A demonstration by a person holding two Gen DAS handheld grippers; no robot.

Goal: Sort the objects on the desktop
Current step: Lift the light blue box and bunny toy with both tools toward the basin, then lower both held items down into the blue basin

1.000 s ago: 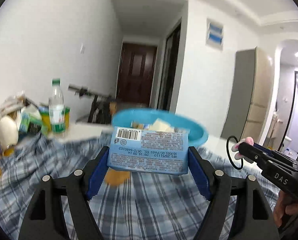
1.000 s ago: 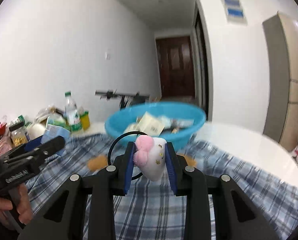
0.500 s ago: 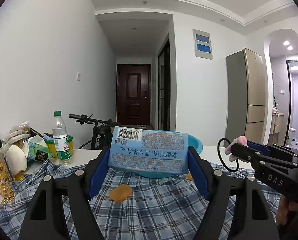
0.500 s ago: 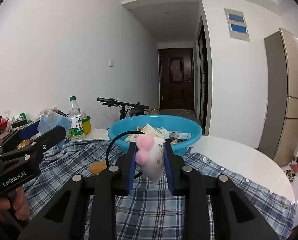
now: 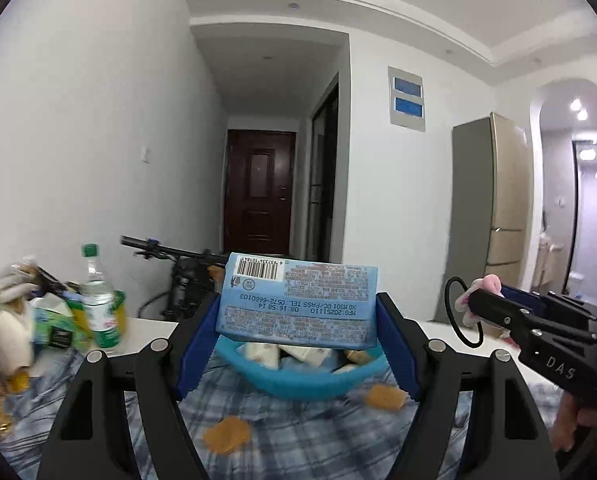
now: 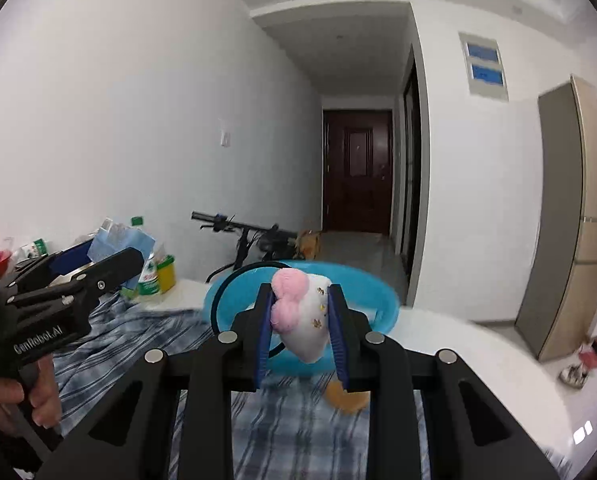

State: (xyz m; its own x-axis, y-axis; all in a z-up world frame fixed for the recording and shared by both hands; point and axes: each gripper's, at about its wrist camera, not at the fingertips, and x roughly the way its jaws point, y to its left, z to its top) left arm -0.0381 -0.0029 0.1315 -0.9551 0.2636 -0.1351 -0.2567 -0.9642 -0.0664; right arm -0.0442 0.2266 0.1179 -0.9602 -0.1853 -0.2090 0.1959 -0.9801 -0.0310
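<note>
While the left gripper (image 5: pixel 298 344) clamped a light-blue printed rectangular pack (image 5: pixel 298 304) above the round blue plastic basin (image 5: pixel 298 384), only the right wrist view showed the right gripper (image 6: pixel 300 328) squeezing a white plush hair tie with pink bow (image 6: pixel 304 320).

A: What colours are up front?
B: A light blue packet (image 5: pixel 297 304) with a black barcode, between royal blue pads (image 5: pixel 196 344) on a black tool (image 5: pixel 297 350).
A: And the other black tool (image 6: pixel 300 326)?
B: It carries a white plush (image 6: pixel 312 330) with pink puffs and a black loop.
A: Behind them?
B: A turquoise basin (image 5: pixel 298 382), a blue-and-white plaid cloth (image 5: pixel 318 440), orange pieces (image 5: pixel 226 434) and a white bench (image 6: pixel 478 364).
</note>
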